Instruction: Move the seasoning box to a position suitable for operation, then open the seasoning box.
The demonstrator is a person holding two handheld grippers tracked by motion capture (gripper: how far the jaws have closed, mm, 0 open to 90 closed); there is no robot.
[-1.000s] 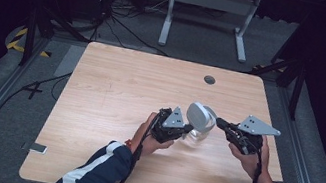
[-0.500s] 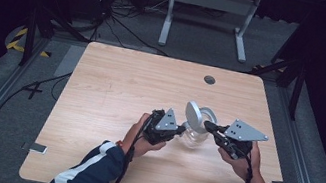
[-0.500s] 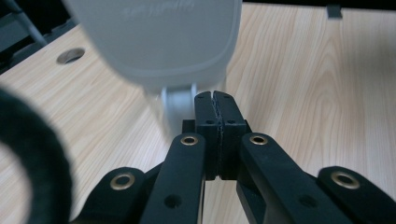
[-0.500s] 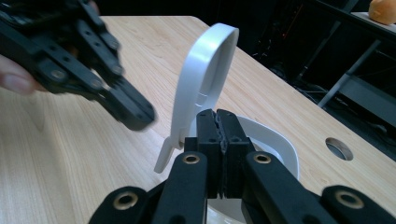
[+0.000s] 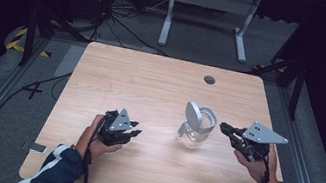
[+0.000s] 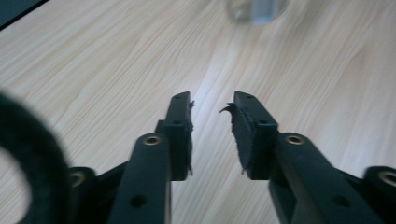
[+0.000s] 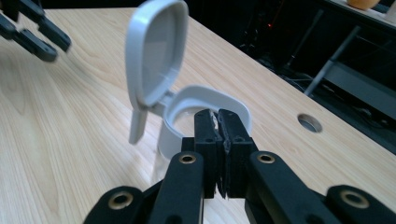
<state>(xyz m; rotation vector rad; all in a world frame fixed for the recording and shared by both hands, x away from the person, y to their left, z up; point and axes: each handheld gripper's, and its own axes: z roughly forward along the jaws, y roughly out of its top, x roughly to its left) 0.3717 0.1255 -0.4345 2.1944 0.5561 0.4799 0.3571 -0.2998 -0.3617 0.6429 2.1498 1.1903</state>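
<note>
A clear jar (image 5: 196,130) with a grey rim stands on the wooden table (image 5: 152,84), right of centre. Its grey flip lid (image 5: 193,113) stands raised. My left gripper (image 5: 136,132) rests low over the table well to the left of the jar. Its jaws have just been opening and stand apart with nothing between them (image 6: 212,100). The jar (image 6: 257,8) shows as a blur far ahead of it. My right gripper (image 5: 222,127) is shut and empty. Its tips (image 7: 217,112) point at the jar's rim (image 7: 236,103) from the right, just short of it, with the lid (image 7: 156,51) upright behind.
A round cable hole (image 5: 209,80) lies near the table's far edge. Beyond the table stands a white metal frame (image 5: 206,8), with cables on the floor at the left. A small flat object (image 5: 37,148) lies on the floor by the near left corner.
My left gripper has pulled away from the jar to the left and its jaws have parted. The right gripper's tips have backed slightly off the rim. The lid stays up.
</note>
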